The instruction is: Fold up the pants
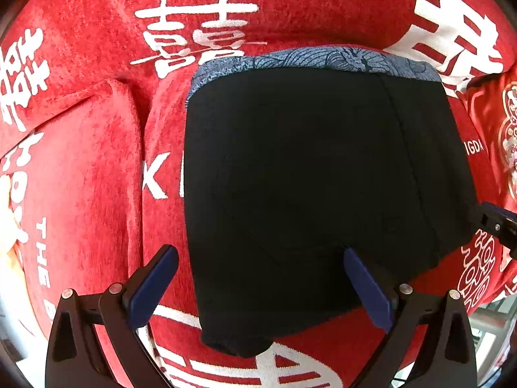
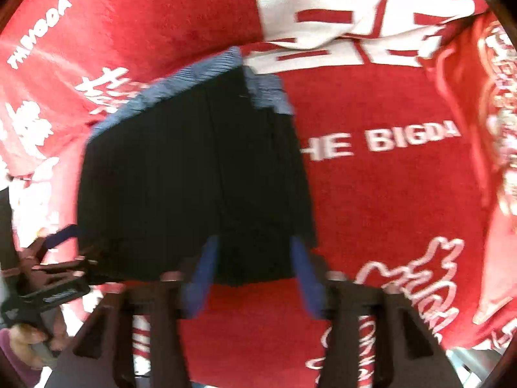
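Observation:
The black pants (image 1: 307,194) with a blue patterned waistband (image 1: 323,58) lie folded flat on the red cloth; they also show in the blurred right wrist view (image 2: 194,187). My left gripper (image 1: 260,260) is open, its blue fingers (image 1: 155,284) spread over the pants' near edge, holding nothing. My right gripper (image 2: 253,252) is open, its fingers (image 2: 203,278) straddling the near right corner of the pants. The right gripper's tip shows at the right edge of the left wrist view (image 1: 497,226). The left gripper shows at the left of the right wrist view (image 2: 48,274).
A red plush cover (image 1: 97,177) with white characters and letters spans the surface, with a raised fold at the left. A red printed cloth (image 2: 484,161) lies at the right. A hand (image 2: 22,346) holds the left gripper.

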The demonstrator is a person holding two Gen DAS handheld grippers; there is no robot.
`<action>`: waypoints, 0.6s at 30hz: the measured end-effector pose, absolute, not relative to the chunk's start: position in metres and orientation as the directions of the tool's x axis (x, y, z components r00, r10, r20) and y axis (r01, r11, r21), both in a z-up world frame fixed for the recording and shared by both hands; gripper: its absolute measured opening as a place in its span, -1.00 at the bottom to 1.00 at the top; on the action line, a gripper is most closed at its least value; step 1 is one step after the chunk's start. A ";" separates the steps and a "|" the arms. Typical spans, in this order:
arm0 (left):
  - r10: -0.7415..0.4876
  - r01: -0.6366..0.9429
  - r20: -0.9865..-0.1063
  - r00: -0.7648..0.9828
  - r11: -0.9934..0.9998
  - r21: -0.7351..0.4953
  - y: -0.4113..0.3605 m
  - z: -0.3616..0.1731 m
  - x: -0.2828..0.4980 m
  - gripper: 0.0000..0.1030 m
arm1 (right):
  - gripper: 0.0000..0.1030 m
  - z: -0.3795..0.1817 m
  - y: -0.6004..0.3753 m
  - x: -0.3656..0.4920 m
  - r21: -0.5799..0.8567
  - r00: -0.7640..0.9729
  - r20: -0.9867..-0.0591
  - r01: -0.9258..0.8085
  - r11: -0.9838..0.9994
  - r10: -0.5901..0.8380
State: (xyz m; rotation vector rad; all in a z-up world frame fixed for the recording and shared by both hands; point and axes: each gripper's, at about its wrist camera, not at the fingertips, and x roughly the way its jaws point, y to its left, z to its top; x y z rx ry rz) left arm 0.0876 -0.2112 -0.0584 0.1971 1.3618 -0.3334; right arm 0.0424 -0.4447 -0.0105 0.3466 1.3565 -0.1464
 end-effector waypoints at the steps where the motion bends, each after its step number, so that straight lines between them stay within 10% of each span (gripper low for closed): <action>1: -0.124 0.348 -0.978 0.169 0.936 -0.059 -0.211 -0.059 0.088 0.99 | 0.29 -0.011 -0.448 0.039 0.164 0.214 -0.972 0.323 0.932 0.096; 18: -0.150 0.379 -0.978 0.148 0.922 -0.084 -0.209 -0.062 0.087 0.99 | 0.46 0.008 -0.434 -0.010 0.231 0.248 -0.959 0.398 0.888 0.138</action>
